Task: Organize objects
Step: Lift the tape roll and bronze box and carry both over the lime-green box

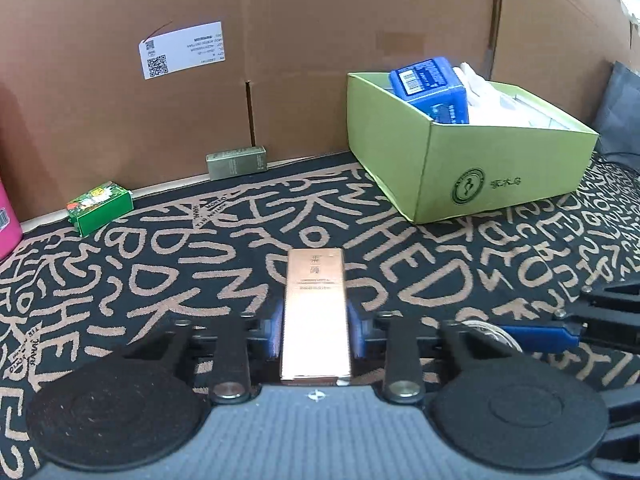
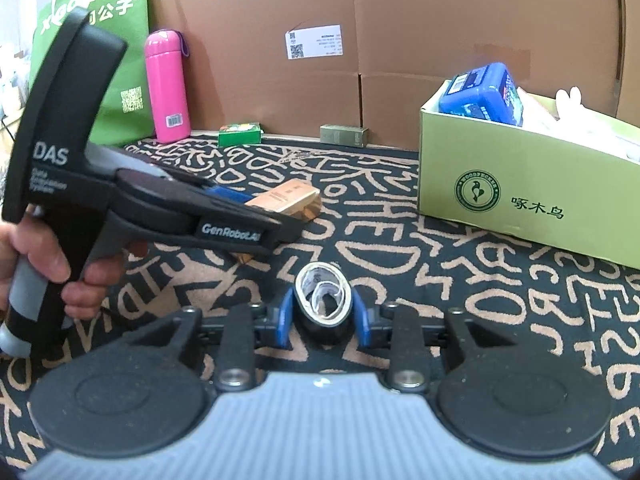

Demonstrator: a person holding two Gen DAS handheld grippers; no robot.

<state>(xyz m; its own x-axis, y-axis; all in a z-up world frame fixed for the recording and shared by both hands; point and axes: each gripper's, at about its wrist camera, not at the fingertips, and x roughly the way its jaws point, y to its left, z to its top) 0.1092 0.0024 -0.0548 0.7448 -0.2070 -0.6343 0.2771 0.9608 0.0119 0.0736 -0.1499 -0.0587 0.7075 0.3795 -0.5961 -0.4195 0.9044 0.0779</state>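
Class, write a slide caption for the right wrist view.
Right gripper holds a tape roll beside the green box.

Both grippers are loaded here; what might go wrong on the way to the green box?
1. The left gripper pinches the long rose-gold carton near one end; it may pivot or slip.
2. The right gripper squeezes the black tape roll out of round; it may pop free.
3. The light-green cardboard box already holds a blue pack poking above its rim, so space looks tight.

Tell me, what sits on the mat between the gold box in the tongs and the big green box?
Nothing: in the left wrist view, only bare patterned mat lies between the gold box and the green box.
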